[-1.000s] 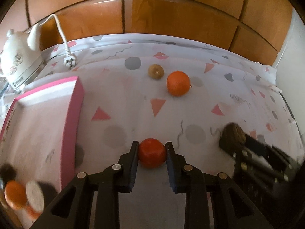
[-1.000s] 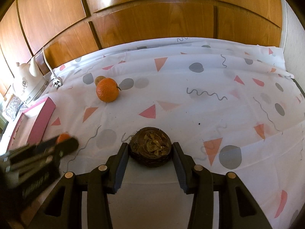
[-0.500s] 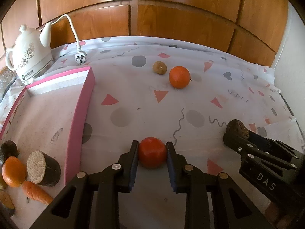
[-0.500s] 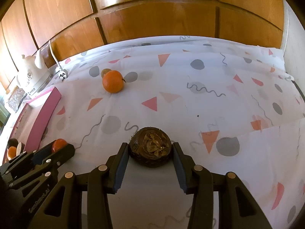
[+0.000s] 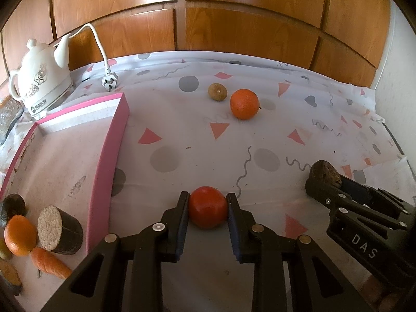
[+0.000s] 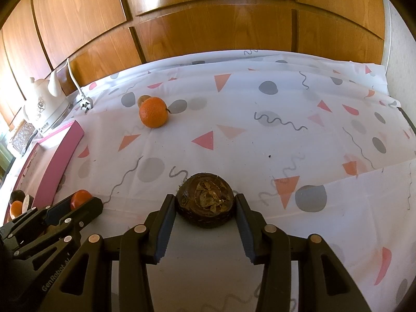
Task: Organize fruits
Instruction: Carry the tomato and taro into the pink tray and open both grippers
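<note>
Part done. Pink tray [image 5: 104, 182] holds several items. Left claw [image 5: 208, 202] pinching red fruit [image 5: 206, 209]; right claw [image 6: 205, 202] pinching brown fruit [image 6: 205, 199]. Orange [image 5: 244, 104], small brown fruit [image 5: 217, 91] left on bench [image 5: 260, 135].

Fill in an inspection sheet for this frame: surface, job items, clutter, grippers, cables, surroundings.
Surface: patterned tablecloth, wrinkled along the far edge.
Job's things: pink tray at left holding an orange, a carrot and a cut dark piece, among other produce; loose orange beside a small brown fruit at the far side.
Clutter: white kettle behind the tray.
Grippers: left gripper shut on a red tomato; right gripper shut on a dark brown fruit.
Cables: white cord with plug lying unplugged on the cloth.
Surroundings: wooden panels behind the table.
</note>
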Available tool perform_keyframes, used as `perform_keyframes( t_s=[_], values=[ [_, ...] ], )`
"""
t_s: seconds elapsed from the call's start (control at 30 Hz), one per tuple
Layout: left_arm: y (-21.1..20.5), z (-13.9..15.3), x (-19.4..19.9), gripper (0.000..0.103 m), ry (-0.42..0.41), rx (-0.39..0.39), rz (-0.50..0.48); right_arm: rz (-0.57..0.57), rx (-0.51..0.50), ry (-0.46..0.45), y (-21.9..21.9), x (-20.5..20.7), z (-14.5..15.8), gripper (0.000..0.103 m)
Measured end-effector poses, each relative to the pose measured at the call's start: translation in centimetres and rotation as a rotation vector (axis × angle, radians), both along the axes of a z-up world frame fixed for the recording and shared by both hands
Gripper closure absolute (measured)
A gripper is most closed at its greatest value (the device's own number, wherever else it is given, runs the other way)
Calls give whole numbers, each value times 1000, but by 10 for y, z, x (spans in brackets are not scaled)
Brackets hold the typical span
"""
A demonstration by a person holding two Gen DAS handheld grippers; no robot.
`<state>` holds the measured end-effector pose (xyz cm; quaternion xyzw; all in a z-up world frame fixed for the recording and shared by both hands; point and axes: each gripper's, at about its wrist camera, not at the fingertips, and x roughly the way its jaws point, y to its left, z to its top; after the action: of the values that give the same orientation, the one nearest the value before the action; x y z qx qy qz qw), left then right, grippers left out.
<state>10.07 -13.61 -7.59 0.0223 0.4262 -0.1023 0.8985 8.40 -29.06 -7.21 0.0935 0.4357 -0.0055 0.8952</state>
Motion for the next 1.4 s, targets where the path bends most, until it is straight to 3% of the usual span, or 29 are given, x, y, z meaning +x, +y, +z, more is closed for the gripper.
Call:
perform_keyframes(
  t_s=[0.4, 0.67, 1.0, 1.4],
  values=[
    [2, 6, -3, 76, 25, -7, -22, 2, -16, 3, 1, 0, 0, 56],
    [19, 42, -22, 76, -11, -64, -24, 13, -90, 20, 10, 2, 2, 57],
    [66, 70, -29, 75, -65, -75, 67, 36, -72, 49, 26, -5, 8, 57],
    [128, 67, -30, 75, -70, -88, 190, 176, 0, 9, 81, -6, 32, 57]
  ],
)
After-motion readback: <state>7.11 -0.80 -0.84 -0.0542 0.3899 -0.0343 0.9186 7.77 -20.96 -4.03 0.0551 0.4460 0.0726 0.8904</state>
